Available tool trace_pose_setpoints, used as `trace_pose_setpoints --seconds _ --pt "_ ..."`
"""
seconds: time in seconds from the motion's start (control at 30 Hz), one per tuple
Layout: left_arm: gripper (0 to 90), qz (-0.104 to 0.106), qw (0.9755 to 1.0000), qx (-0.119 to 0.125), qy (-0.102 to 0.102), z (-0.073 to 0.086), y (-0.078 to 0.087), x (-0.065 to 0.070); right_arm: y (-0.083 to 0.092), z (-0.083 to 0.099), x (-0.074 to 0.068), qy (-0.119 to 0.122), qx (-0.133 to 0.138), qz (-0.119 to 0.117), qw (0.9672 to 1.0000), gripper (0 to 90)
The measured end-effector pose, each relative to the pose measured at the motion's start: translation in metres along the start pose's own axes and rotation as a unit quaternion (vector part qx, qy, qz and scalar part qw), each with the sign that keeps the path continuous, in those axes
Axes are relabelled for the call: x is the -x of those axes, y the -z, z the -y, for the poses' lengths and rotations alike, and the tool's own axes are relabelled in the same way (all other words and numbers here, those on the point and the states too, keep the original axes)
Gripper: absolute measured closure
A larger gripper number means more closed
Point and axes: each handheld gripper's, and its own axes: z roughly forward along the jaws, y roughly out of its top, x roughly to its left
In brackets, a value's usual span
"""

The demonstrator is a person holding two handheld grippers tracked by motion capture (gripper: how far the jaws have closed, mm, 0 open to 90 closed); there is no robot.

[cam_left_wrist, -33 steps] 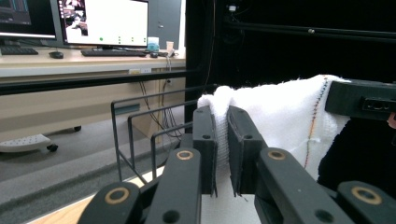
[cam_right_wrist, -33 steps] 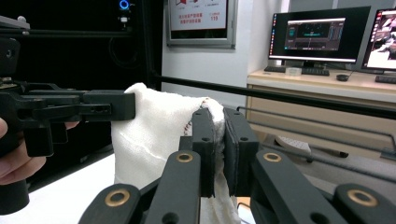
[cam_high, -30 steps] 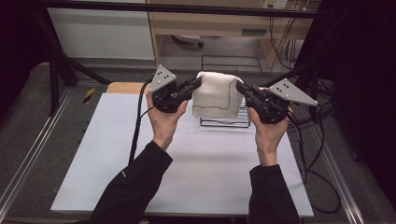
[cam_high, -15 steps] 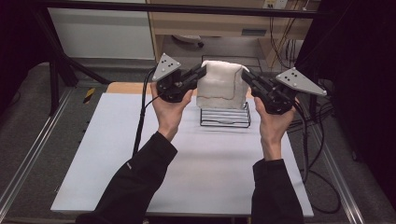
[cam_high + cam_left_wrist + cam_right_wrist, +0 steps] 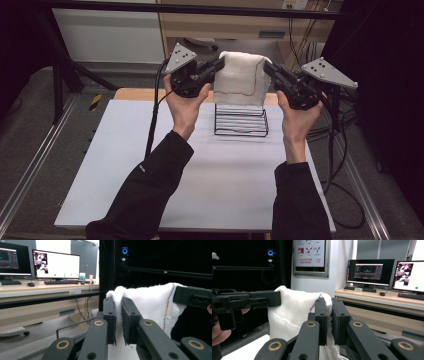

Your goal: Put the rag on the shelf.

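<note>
A folded white towel (image 5: pixel 242 80) with a thin coloured stitch line hangs in the air above a black wire rack (image 5: pixel 241 120). My left gripper (image 5: pixel 218 63) is shut on the towel's upper left corner, my right gripper (image 5: pixel 267 67) on its upper right corner. In the left gripper view the towel (image 5: pixel 150 305) is pinched between my jaws at the left gripper (image 5: pixel 118 315), with the other gripper's jaw at the far right. In the right gripper view the towel (image 5: pixel 294 307) sits clamped in the right gripper (image 5: pixel 329 317), and the other gripper reaches in from the left.
The rack stands near the far edge of a white table (image 5: pixel 125 165). A wooden board (image 5: pixel 135 94) lies behind it. Cables (image 5: pixel 340 150) trail off the right side. Desks with monitors (image 5: pixel 56 265) stand beyond the table.
Both hands have risen with the towel, lifting it from on top of the rack to hang above it. The towel now droops open between the grippers.
</note>
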Motion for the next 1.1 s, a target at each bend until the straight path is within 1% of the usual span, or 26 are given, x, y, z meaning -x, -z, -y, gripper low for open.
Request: trace_pose_setpoints --seconds 0.07,0.17,0.23,0.3,0.43,0.6,0.67,0.73,0.83,1.1 --pt "82.3 0.000 1.0000 0.001 -0.002 -0.003 -0.002 -0.001 -0.002 -0.003 0.001 0.000 0.002 0.002 1.0000 84.0" --pt "82.3 0.000 1.0000 0.006 0.000 -0.008 -0.005 -0.002 -0.004 -0.008 0.003 0.002 0.003 0.005 1.0000 84.0" --pt "82.3 0.001 0.9999 0.008 0.006 -0.010 -0.007 -0.003 -0.006 -0.011 0.004 0.003 0.004 0.006 1.0000 84.0" --pt "82.3 -0.001 1.0000 0.007 0.006 -0.013 -0.010 -0.004 -0.009 -0.013 0.007 0.003 0.004 0.008 1.0000 84.0" --pt "82.3 -0.004 1.0000 0.004 -0.002 -0.016 -0.017 -0.006 -0.014 -0.016 0.012 0.001 0.004 0.013 0.9999 84.0" --pt "82.3 -0.007 0.9999 0.007 0.001 -0.021 -0.026 -0.009 -0.021 -0.020 0.019 -0.003 0.006 0.014 0.9999 84.0" --pt "82.3 -0.009 0.9999 0.004 0.000 -0.023 -0.029 -0.011 -0.024 -0.022 0.021 -0.004 0.005 0.015 0.9999 84.0" --pt "82.3 -0.013 0.9999 0.003 -0.002 -0.025 -0.032 -0.013 -0.027 -0.023 0.024 0.000 0.004 0.015 0.9999 84.0" --pt "82.4 -0.017 0.9998 0.002 -0.004 -0.028 -0.038 -0.015 -0.031 -0.023 0.027 -0.001 0.003 0.016 0.9999 84.0" --pt "82.3 -0.025 0.9997 -0.004 -0.006 -0.028 -0.053 -0.023 -0.043 -0.023 0.037 -0.004 -0.001 0.020 0.9998 84.0"
